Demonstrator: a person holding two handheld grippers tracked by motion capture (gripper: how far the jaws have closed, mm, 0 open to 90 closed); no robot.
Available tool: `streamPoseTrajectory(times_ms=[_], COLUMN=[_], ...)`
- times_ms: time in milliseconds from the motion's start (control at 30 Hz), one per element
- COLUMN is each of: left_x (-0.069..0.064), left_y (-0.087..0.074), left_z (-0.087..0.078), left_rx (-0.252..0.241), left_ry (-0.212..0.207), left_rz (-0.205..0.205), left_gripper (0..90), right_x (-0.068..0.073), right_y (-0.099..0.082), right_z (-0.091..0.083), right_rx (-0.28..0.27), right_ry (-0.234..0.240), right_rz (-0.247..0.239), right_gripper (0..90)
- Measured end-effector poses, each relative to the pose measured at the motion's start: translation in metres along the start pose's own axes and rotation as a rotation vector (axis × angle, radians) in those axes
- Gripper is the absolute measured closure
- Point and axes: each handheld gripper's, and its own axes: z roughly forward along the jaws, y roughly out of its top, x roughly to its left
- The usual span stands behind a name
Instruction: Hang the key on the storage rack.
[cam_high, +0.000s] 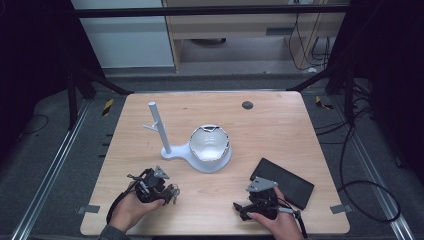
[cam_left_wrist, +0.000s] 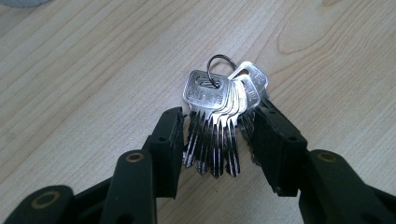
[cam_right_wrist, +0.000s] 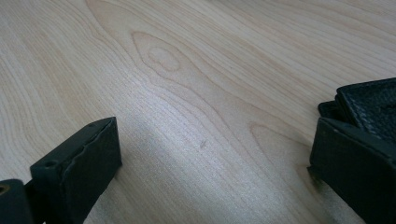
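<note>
A bunch of several silver keys on a ring (cam_left_wrist: 215, 105) lies fanned on the wooden table, blades pointing toward the camera. My left gripper (cam_left_wrist: 218, 112) straddles the bunch, one black jaw close on each side; the keys lie flat and look unsqueezed. From above, the left gripper (cam_high: 170, 192) lies near the table's front left with the keys (cam_high: 174, 193) at its tip. My right gripper (cam_right_wrist: 215, 126) rests on the table with its jaws wide apart and bare wood between them. In the high view the right gripper (cam_high: 240, 206) sits at the front right.
A white stand with an upright post (cam_high: 157, 127) and a white bowl (cam_high: 209, 142) on its base occupies the table's middle. A black wallet (cam_high: 282, 182) lies just right of the right gripper, its corner (cam_right_wrist: 369, 100) behind the right jaw. A dark round spot (cam_high: 247, 105) marks the far side.
</note>
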Motion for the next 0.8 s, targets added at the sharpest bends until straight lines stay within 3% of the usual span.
streamPoseTrajectory(times_ms=[133,433,667,800], left_x=[0.0015,0.0019,-0.0024,-0.0063], left_y=[-0.0003,0.0004,0.0039,0.0062], left_z=[-0.0002,-0.0005,0.0022,0.0025], left_rx=[0.008,0.017,0.026,0.031], left_ry=[-0.018,0.008,0.036,0.038], left_rz=[-0.014,-0.01,-0.005,0.003], left_gripper=[56.7,62.8,53.7,60.3], right_x=[0.0001,0.0,0.0,-0.0001], right_y=[0.0,-0.0001,-0.0002,-0.0002], right_z=[0.0,-0.0001,-0.0002,-0.0002], right_rx=[0.0,0.0,0.0,0.0], right_ry=[0.001,0.001,0.001,0.001], right_rz=[0.001,-0.001,-0.001,-0.002], right_gripper=[2.1,2.0,2.0,2.0])
